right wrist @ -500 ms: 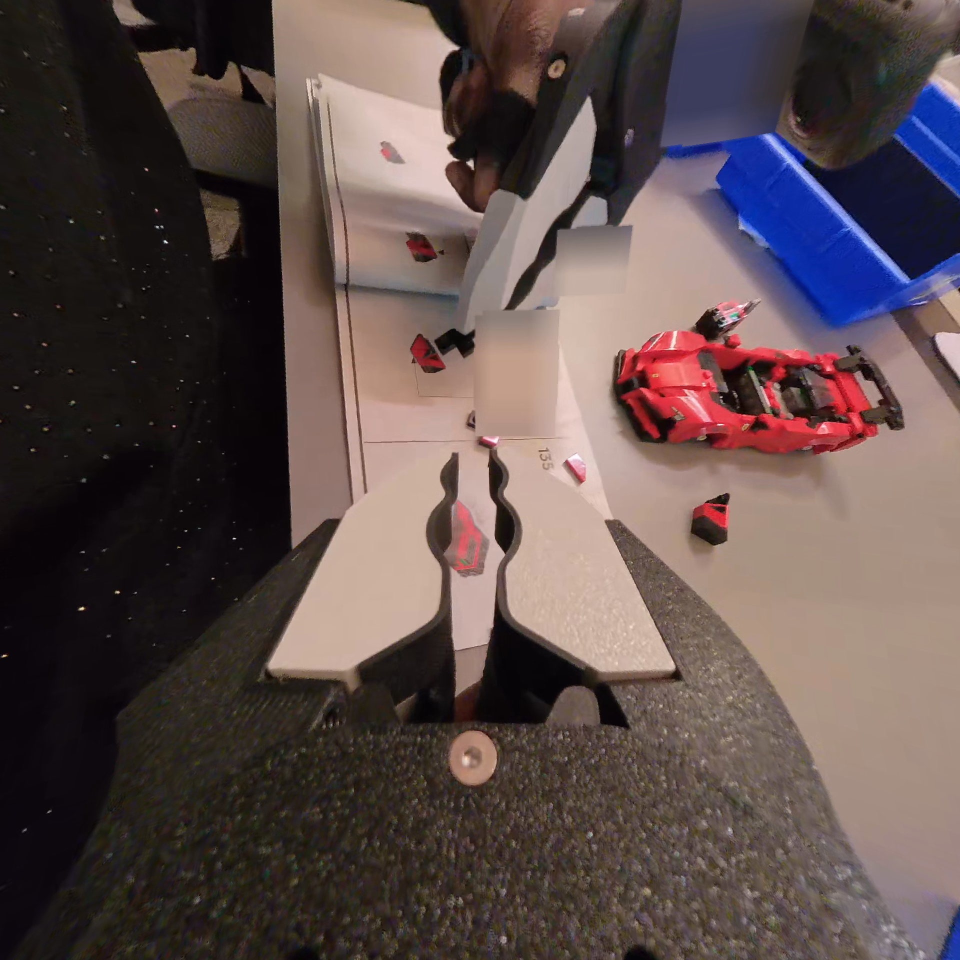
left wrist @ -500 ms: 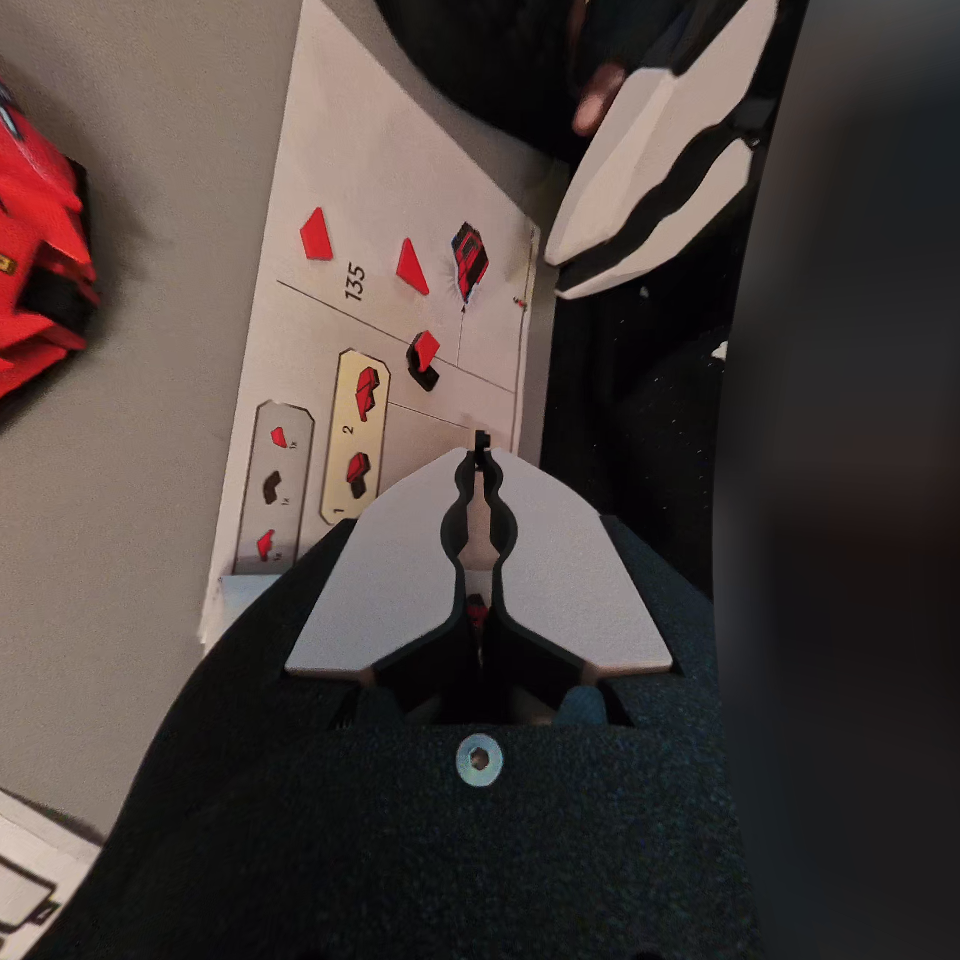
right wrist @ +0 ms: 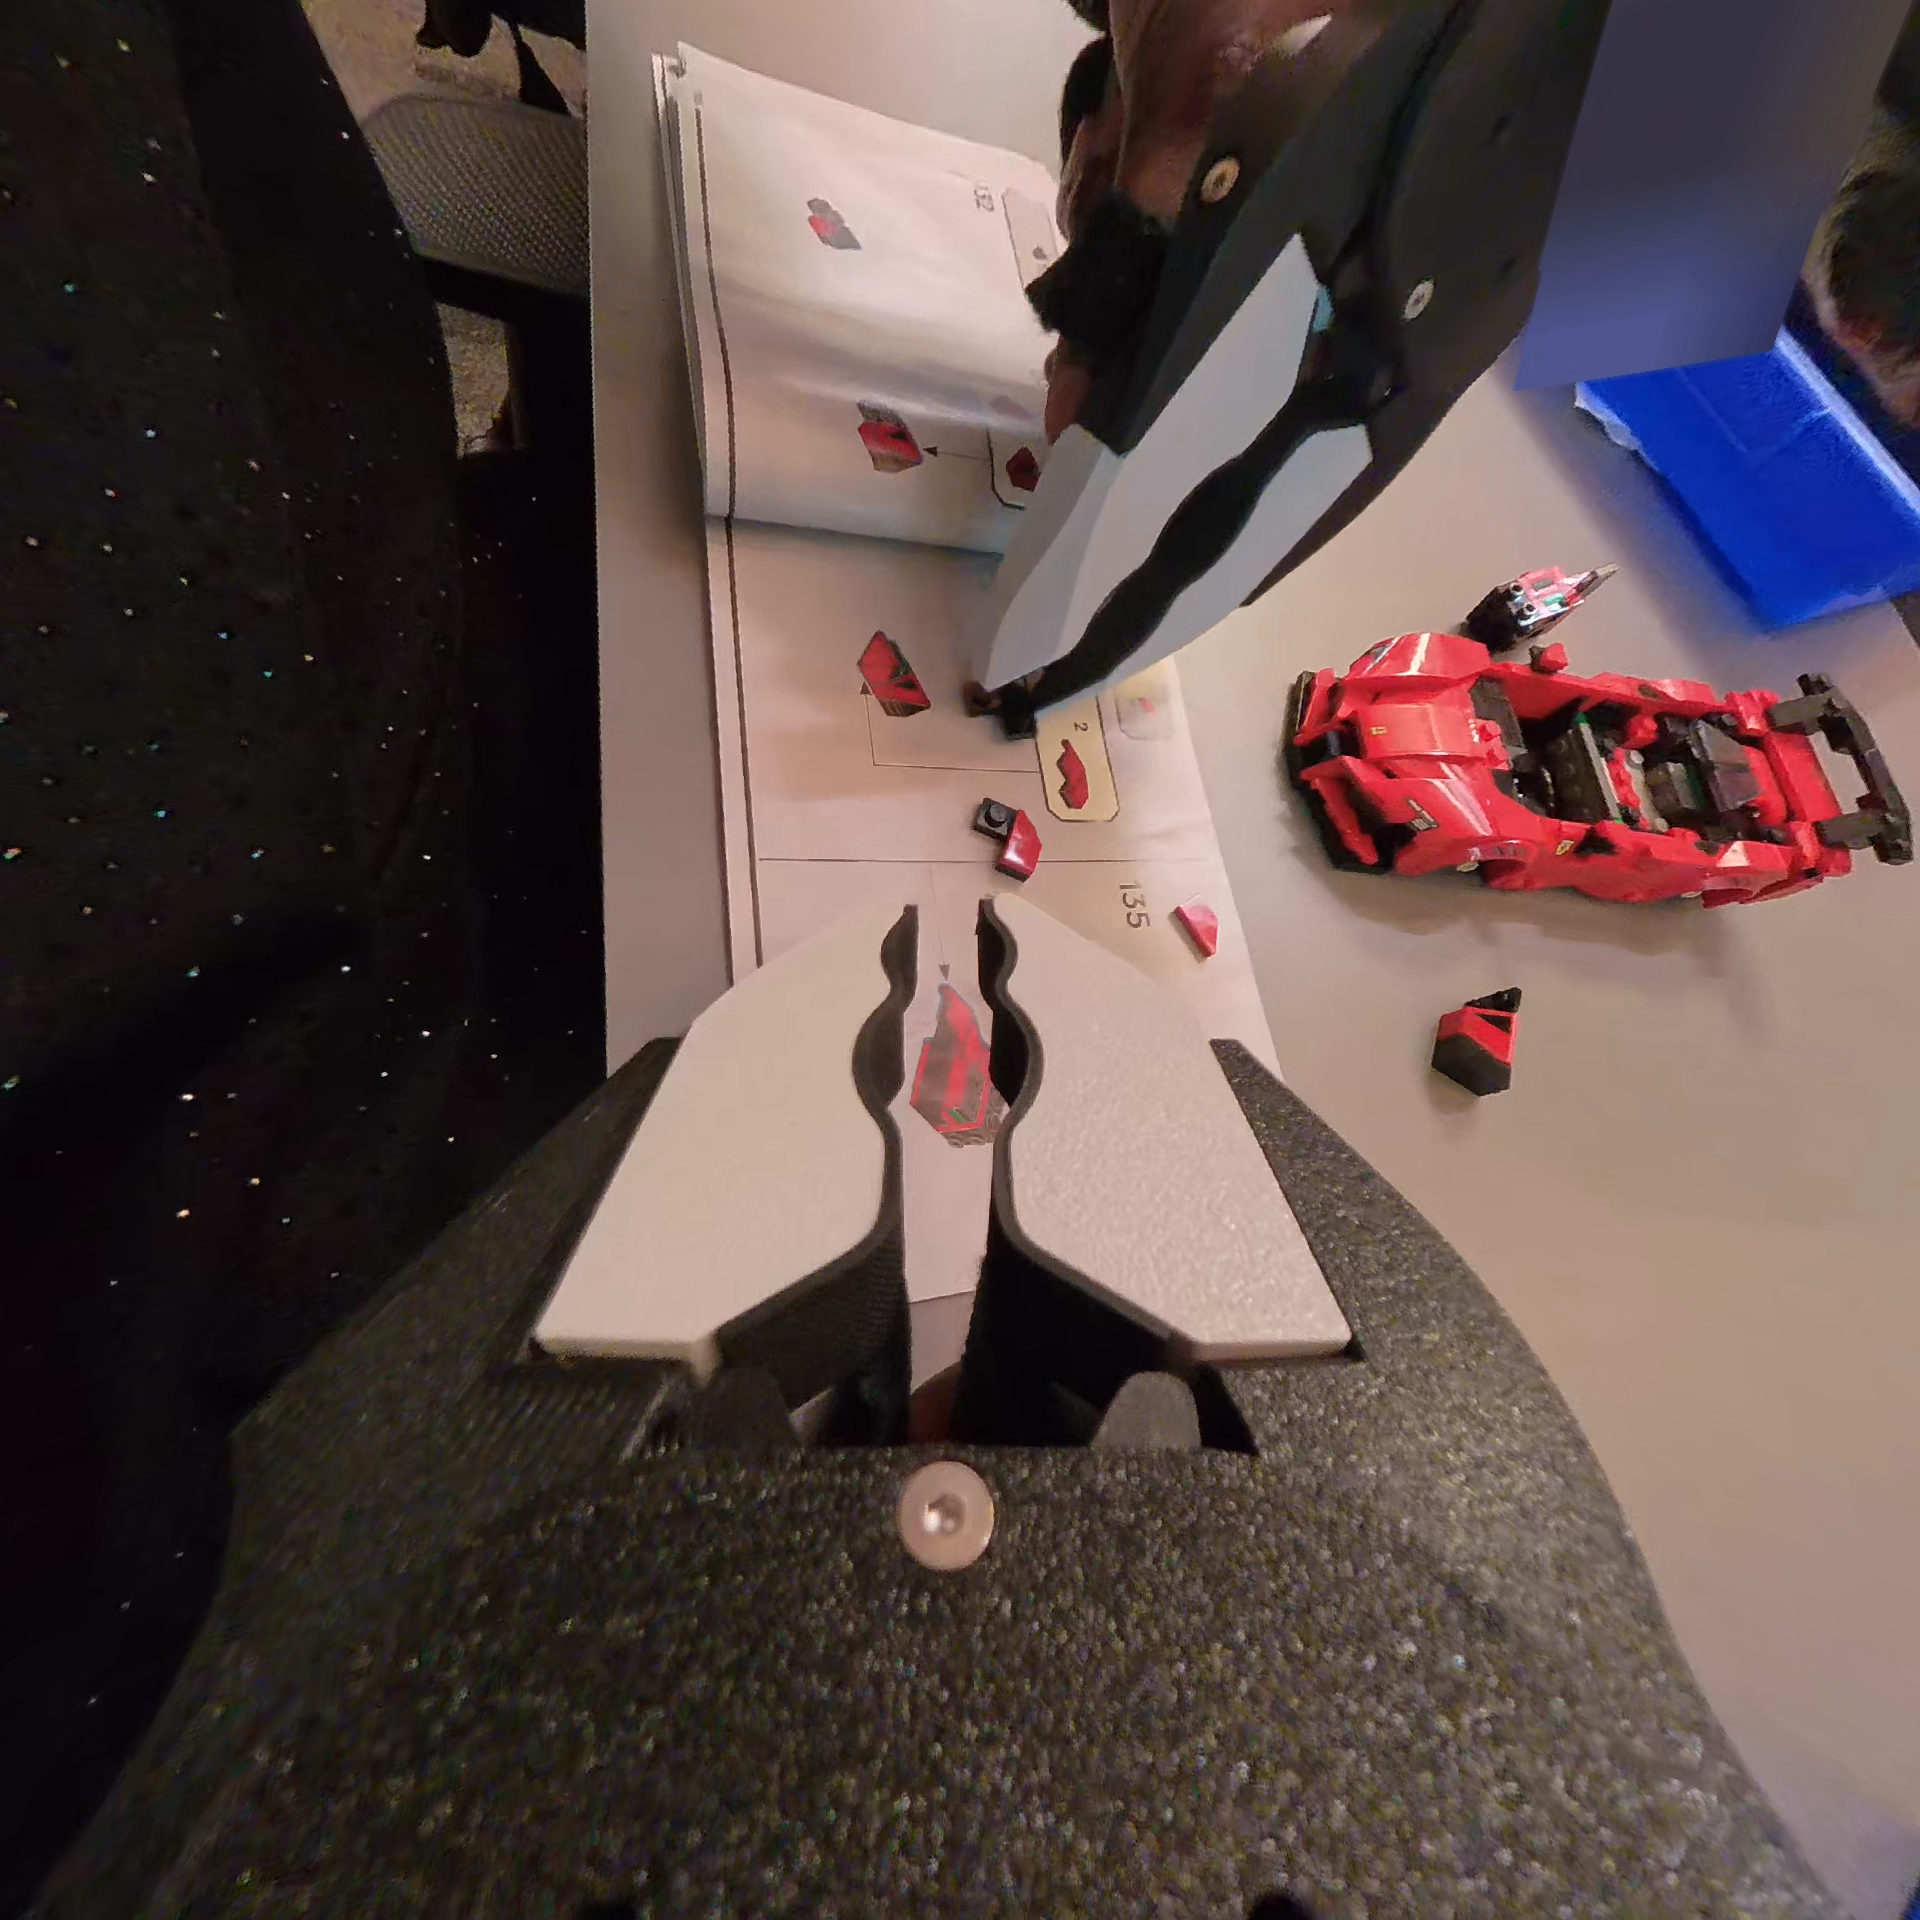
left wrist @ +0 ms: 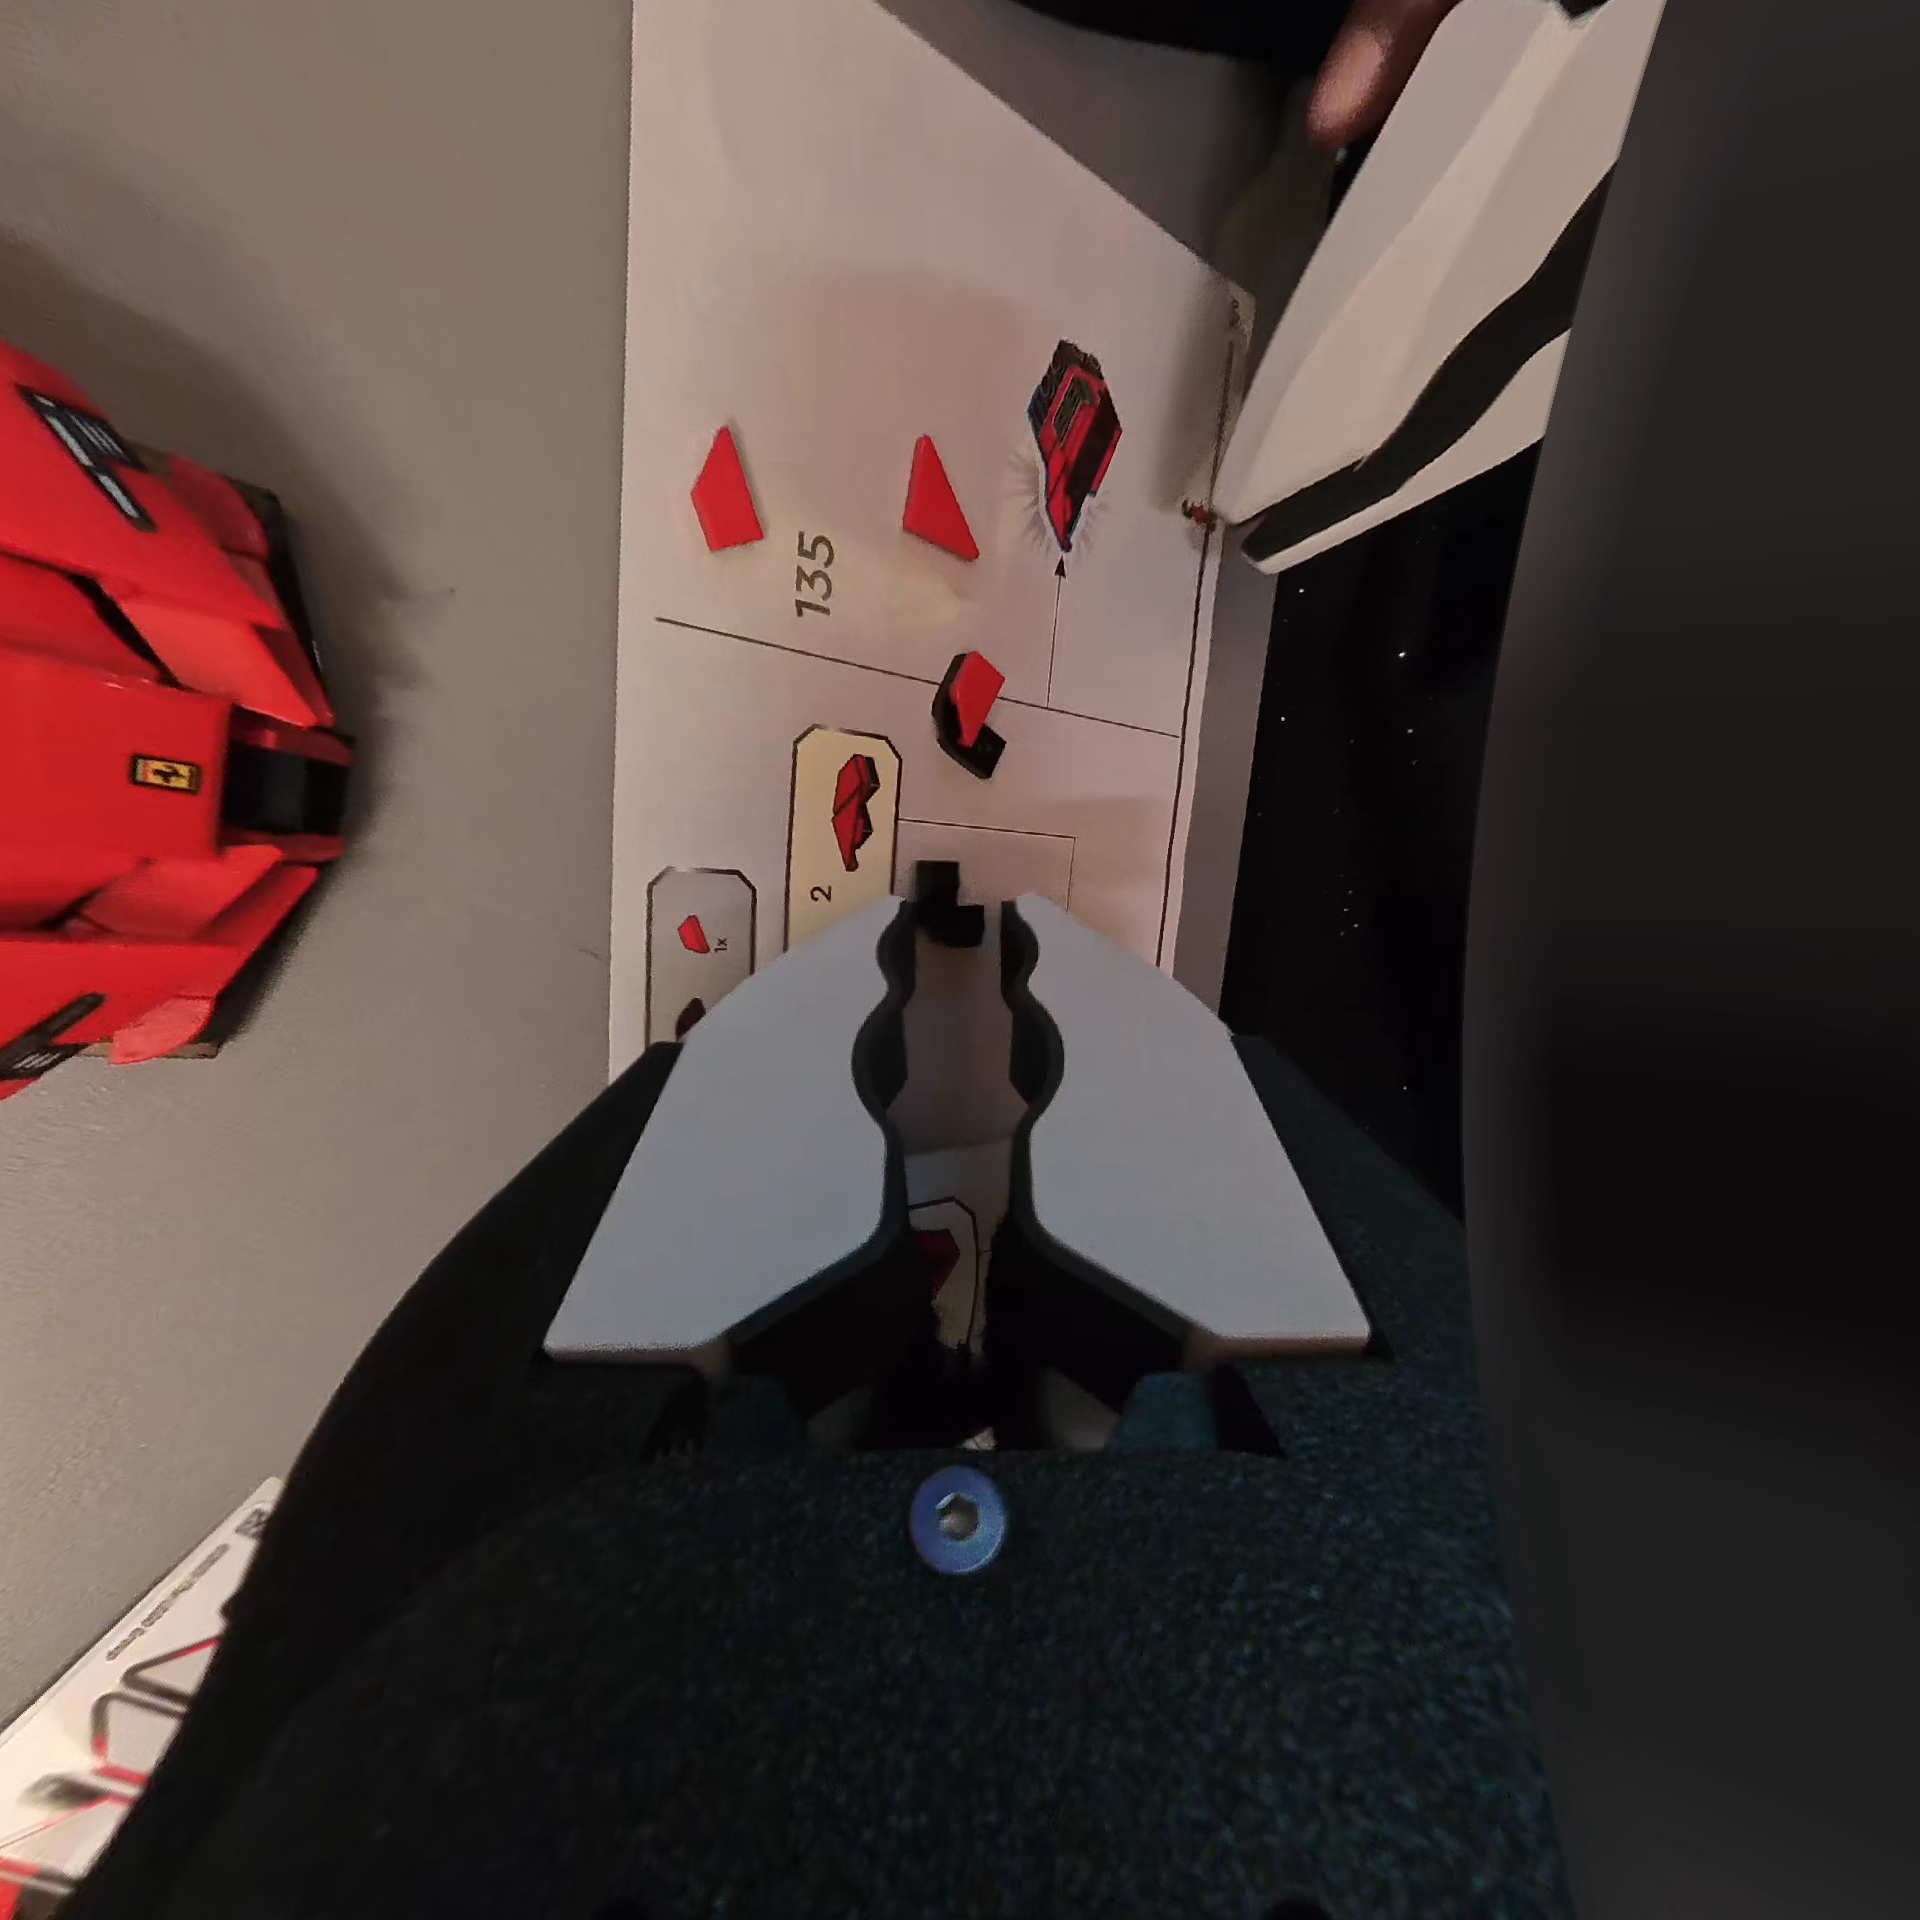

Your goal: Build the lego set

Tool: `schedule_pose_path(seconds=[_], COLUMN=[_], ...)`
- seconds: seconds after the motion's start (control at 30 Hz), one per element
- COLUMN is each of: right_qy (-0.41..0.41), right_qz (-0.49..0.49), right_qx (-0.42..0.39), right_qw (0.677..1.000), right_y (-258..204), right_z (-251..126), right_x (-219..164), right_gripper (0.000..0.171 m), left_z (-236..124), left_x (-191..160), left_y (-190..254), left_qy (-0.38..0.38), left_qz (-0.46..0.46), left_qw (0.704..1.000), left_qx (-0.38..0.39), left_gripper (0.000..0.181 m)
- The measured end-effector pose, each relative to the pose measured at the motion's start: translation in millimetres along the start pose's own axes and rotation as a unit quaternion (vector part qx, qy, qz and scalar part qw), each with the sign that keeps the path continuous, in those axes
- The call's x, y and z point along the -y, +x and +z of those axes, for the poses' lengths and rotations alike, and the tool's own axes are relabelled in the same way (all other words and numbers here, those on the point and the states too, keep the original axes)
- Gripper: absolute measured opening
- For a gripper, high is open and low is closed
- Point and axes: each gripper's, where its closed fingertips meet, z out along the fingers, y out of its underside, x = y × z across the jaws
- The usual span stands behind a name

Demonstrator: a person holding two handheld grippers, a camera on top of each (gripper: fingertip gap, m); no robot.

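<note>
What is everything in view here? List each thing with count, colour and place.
lego car: one, red, table right of booklet.
instruction booklet: one, white, open at table edge.
wedge tiles: two, red, on booklet.
slope-and-plate piece: one, red-black, on booklet.
small black piece: one, between left tips.
loose subassemblies: two, red-black, near car.
bin: one, blue, beyond car.
table: one, grey.
left hand-held gripper: one, grey-fingered, over booklet.
right hand-held gripper: one, open, empty.

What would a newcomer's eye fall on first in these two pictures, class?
Most likely the red lego car, part-built and lying on the grey table to the right of the open instruction booklet. Next, the left gripper, tips down on the booklet page at a small black piece, with loose red pieces nearby.
</note>
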Motion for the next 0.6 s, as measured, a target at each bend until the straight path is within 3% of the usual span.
schedule_pose_path(seconds=[0.6], right_qy=[-0.043], right_qz=[0.009], right_qx=[0.033], right_qw=[0.999], right_y=[14.9], right_z=[26.9], right_x=[13.5], right_gripper=[0.011], left_z=[-13.8], left_x=[-0.9], left_y=[-0.1], left_qy=[0.025], left_qz=[0.111], left_qw=[0.992], left_qx=[0.051], left_gripper=[0.035])
